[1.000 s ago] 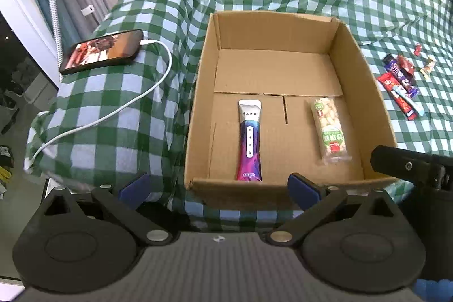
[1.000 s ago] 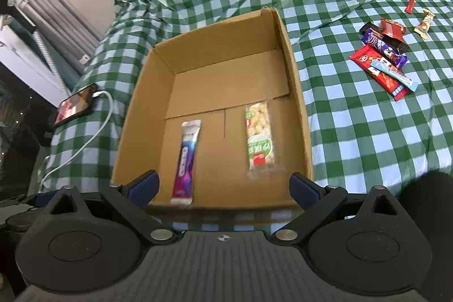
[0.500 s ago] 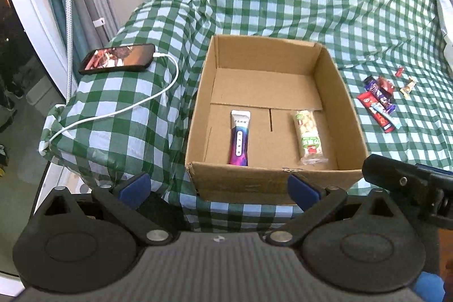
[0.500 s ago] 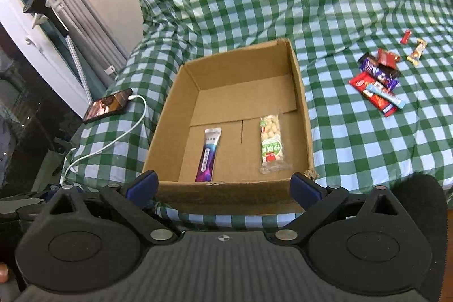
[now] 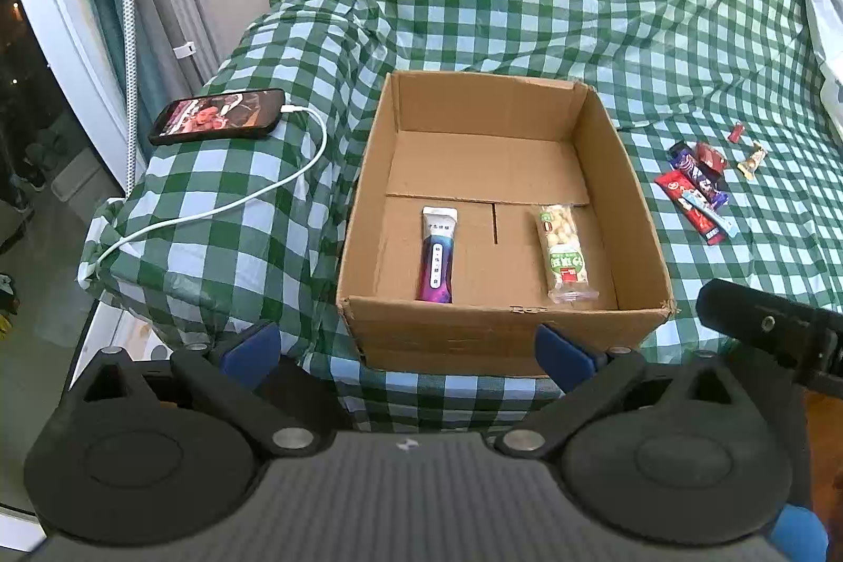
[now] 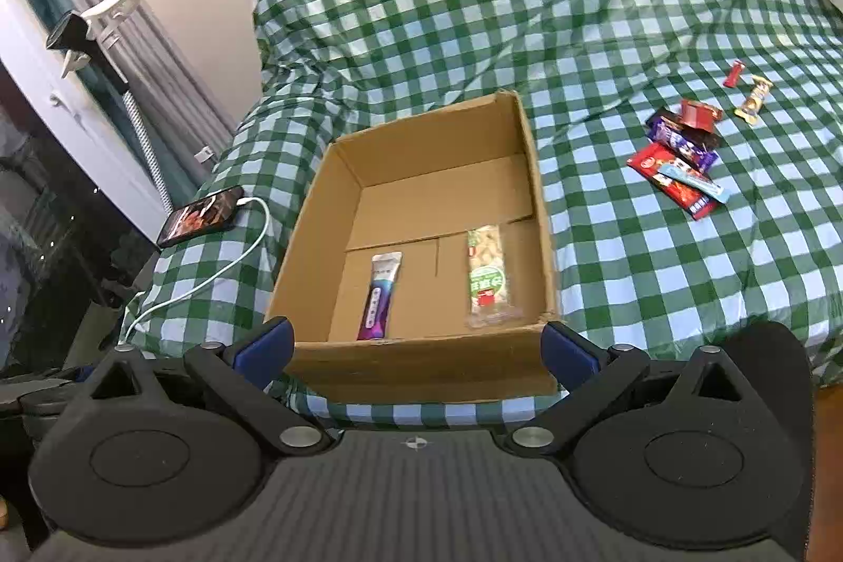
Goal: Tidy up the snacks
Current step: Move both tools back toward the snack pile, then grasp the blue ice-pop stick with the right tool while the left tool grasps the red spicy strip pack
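Snack sorting underway: 2 packs boxed, rest loose on the bed.

L to R: black smartphone (image 5: 217,115) charging on a white cable (image 5: 221,206), apart from the work. Open brown cardboard box (image 5: 621,172) holds a purple-white stick sachet (image 5: 437,254) & a clear peanut pack w/ green label (image 5: 562,252), laid parallel, prob. to keep rows. Loose pile of red/purple wrapped bars (image 5: 695,190) waits right of box. Writing too small to read. Left gripper (image 5: 405,346) & right gripper (image 6: 416,346): both spread wide, empty.

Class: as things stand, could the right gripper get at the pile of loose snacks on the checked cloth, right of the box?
Probably yes. The right gripper is open and holds nothing, and the snack pile lies uncovered on the cloth, outside the cardboard box, with nothing between.
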Demonstrator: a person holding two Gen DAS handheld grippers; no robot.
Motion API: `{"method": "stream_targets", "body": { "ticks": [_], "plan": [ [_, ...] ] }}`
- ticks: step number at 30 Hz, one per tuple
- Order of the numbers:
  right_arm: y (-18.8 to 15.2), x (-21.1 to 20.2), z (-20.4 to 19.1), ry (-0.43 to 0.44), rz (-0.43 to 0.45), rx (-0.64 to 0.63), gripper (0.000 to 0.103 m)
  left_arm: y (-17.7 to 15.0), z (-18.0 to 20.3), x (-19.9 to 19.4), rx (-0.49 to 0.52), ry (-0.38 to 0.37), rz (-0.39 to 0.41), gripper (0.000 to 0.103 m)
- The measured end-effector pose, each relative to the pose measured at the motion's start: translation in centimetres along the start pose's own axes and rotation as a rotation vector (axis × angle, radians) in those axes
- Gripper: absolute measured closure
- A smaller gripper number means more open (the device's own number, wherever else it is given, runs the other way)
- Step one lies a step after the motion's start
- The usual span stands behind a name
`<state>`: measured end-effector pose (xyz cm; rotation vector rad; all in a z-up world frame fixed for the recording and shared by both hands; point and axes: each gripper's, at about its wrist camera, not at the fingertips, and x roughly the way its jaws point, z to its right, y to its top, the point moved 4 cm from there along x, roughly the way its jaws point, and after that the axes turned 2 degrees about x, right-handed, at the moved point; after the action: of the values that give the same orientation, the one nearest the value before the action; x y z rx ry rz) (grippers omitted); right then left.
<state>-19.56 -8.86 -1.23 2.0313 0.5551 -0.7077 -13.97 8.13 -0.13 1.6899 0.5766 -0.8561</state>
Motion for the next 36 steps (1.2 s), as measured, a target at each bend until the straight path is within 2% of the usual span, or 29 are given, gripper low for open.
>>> {"method": "stream_targets", "body": {
  "ticks": [4, 8, 11, 14, 16, 22, 27, 29, 30, 31, 32, 34, 36],
  "plan": [
    [0.5, 0.6, 1.7, -0.013, 0.006, 0.02, 0.003, 0.8, 0.7, 0.8, 0.005, 0.005, -0.019, 0.0],
    [2.1, 1.6, 4.7, -0.062, 0.053, 0.029, 0.003, 2.1, 1.5, 1.8, 0.003, 0.009, -0.036, 0.0],
    [4.1, 2.9, 8.0, -0.128, 0.128, 0.01, 0.003, 3.3, 2.5, 2.7, 0.0, 0.009, -0.047, 0.0],
    [6.2, 5.3, 12.2, -0.228, 0.206, -0.07, 0.003, 4.8, 3.6, 3.8, -0.006, 0.007, -0.058, 0.0],
    [7.4, 7.6, 15.0, -0.3, 0.217, -0.129, 0.003, 5.8, 4.4, 4.6, -0.009, 0.002, -0.065, 0.0],
    [10.6, 16.0, 23.9, -0.395, 0.103, -0.131, 0.003, 9.1, 7.4, 7.6, -0.005, -0.014, -0.104, 0.0],
    [11.9, 22.1, 28.1, -0.414, 0.008, -0.149, 0.004, 11.7, 10.6, 10.2, 0.021, -0.026, -0.124, 0.0],
    [12.0, 24.1, 29.2, -0.414, -0.023, -0.163, 0.014, 12.6, 12.0, 11.1, 0.038, -0.033, -0.128, 0.0],
    [12.0, 24.8, 29.4, -0.405, -0.038, -0.175, 0.035, 13.0, 12.8, 11.5, 0.048, -0.038, -0.127, 0.0],
    [11.9, 25.4, 29.7, -0.4, -0.053, -0.185, 0.062, 13.4, 13.6, 11.9, 0.06, -0.044, -0.124, 0.0],
    [11.8, 25.5, 30.1, -0.39, -0.057, -0.182, 0.066, 13.7, 14.4, 12.3, 0.072, -0.047, -0.123, 0.0],
    [11.5, 25.1, 30.3, -0.37, -0.029, -0.173, 0.086, 14.4, 16.2, 13.3, 0.097, -0.059, -0.125, 0.0],
    [11.2, 24.4, 30.8, -0.363, -0.015, -0.162, 0.087, 14.9, 18.2, 14.2, 0.115, -0.081, -0.135, 0.0]
  ]
}}
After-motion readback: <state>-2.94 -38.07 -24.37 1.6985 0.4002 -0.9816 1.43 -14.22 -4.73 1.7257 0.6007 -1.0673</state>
